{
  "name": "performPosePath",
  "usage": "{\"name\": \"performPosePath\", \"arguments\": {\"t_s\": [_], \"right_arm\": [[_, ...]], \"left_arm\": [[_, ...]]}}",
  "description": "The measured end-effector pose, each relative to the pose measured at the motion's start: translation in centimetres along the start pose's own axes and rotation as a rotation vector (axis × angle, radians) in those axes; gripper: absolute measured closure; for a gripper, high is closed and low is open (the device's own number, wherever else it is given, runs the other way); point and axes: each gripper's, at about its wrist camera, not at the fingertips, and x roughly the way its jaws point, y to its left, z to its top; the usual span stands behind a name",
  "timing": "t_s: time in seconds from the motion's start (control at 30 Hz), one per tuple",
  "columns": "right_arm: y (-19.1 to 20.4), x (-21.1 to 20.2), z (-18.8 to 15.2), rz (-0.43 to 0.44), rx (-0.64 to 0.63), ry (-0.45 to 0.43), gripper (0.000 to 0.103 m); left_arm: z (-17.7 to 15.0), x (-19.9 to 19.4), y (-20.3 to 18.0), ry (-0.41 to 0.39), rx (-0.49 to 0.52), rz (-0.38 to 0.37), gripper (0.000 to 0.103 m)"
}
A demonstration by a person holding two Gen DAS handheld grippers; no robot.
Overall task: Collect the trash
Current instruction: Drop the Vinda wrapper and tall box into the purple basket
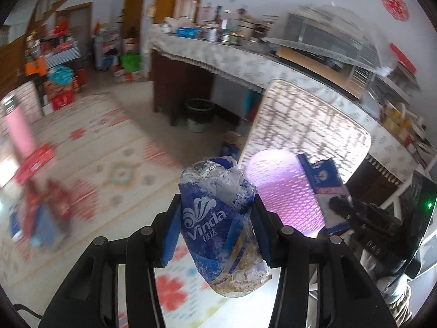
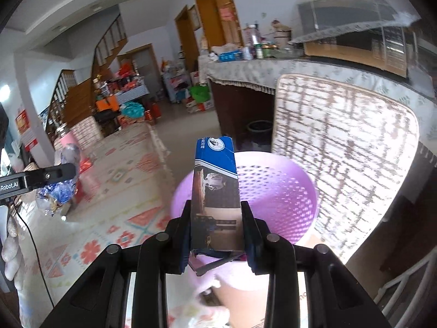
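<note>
Left wrist view: left hand-held gripper (image 1: 215, 218) pinches a crumpled tissue wrapper (image 1: 218, 227); right hand-held gripper (image 2: 215, 232) clamps a blue carton (image 2: 215, 196), seemingly above the purple basket (image 2: 286, 191)

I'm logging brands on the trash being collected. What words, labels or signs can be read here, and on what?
"Vinda": white letters on the blue tissue wrapper held in the left gripper.
"维达": under it, same wrapper.
"Robot.AI": on the left gripper's side, right wrist view; its start is cut off.
Blue box in the right gripper: print too small to read.
Red wall decoration: blurred, unreadable.
</note>
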Motion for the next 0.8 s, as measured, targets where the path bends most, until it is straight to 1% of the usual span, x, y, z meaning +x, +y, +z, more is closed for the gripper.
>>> {"name": "performPosePath", "arguments": {"t_s": [0.13, 0.3, 0.33, 0.4, 0.43, 0.53, 0.57, 0.63, 0.8], "right_arm": [[-2.0, 1.0, 0.6, -0.022, 0.019, 0.012, 0.068], [-3.2, 2.4, 1.3, -0.040, 0.030, 0.023, 0.068], [-3.3, 2.8, 1.4, -0.043, 0.030, 0.022, 0.067], [-3.6, 3.3, 1.6, -0.054, 0.037, 0.020, 0.067], [-3.8, 3.6, 1.6, -0.058, 0.047, 0.028, 0.066], [-4.1, 3.9, 1.4, -0.046, 0.072, 0.037, 0.055], [-4.0, 3.7, 1.3, -0.044, 0.074, 0.035, 0.052], [-3.7, 3.5, 1.1, -0.042, 0.067, 0.032, 0.052], [-2.3, 2.7, 0.6, -0.019, 0.057, 0.033, 0.052]], "left_arm": [[1.8, 3.5, -3.0, 0.037, 0.023, -0.063, 0.056], [3.3, 7.7, -6.3, 0.084, 0.050, -0.127, 0.055], [3.5, 8.3, -6.7, 0.090, 0.053, -0.139, 0.053], [3.8, 9.3, -7.2, 0.102, 0.057, -0.148, 0.041], [3.9, 9.6, -7.4, 0.103, 0.058, -0.144, 0.033], [3.7, 9.4, -7.4, 0.089, 0.064, -0.133, 0.030], [3.4, 8.9, -7.4, 0.085, 0.074, -0.126, 0.026], [3.0, 8.0, -7.0, 0.072, 0.088, -0.093, 0.019], [0.9, 4.7, -5.3, 0.029, 0.116, -0.015, 0.019]]}}
